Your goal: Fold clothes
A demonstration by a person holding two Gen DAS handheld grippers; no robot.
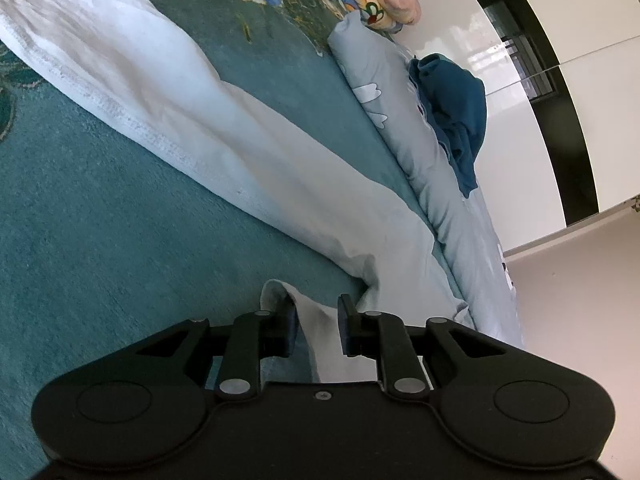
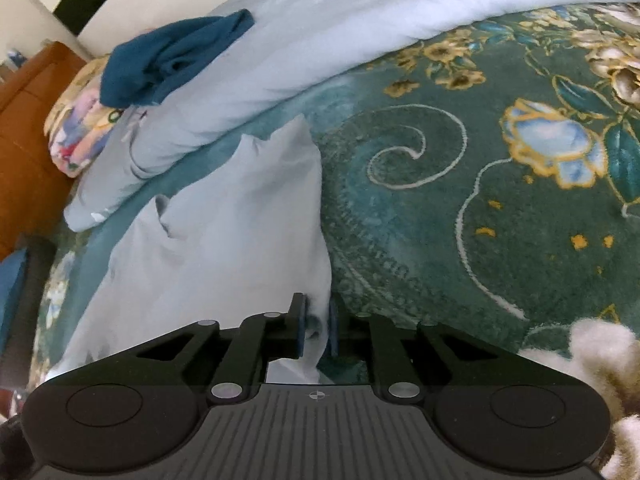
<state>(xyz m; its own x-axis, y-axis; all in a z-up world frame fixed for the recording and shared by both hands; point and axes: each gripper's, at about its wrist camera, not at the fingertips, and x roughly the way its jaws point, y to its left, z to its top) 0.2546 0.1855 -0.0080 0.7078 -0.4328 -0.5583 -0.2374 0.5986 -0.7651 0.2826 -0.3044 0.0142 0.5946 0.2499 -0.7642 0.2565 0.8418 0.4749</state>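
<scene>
A white garment lies stretched across the green flowered bedspread, its stitched hem running from the upper left toward my left gripper. A bunched end of it fills the narrow gap between that gripper's pads, which are shut on it. In the right wrist view the same white garment lies rumpled on the bedspread. My right gripper is shut on the garment's right edge, with a thin fold pinched between the blue pads.
A pale blue quilt is piled along the bed's far side, with a dark blue garment on it. A folded colourful blanket lies by the brown headboard. Something fluffy and cream-coloured sits at lower right.
</scene>
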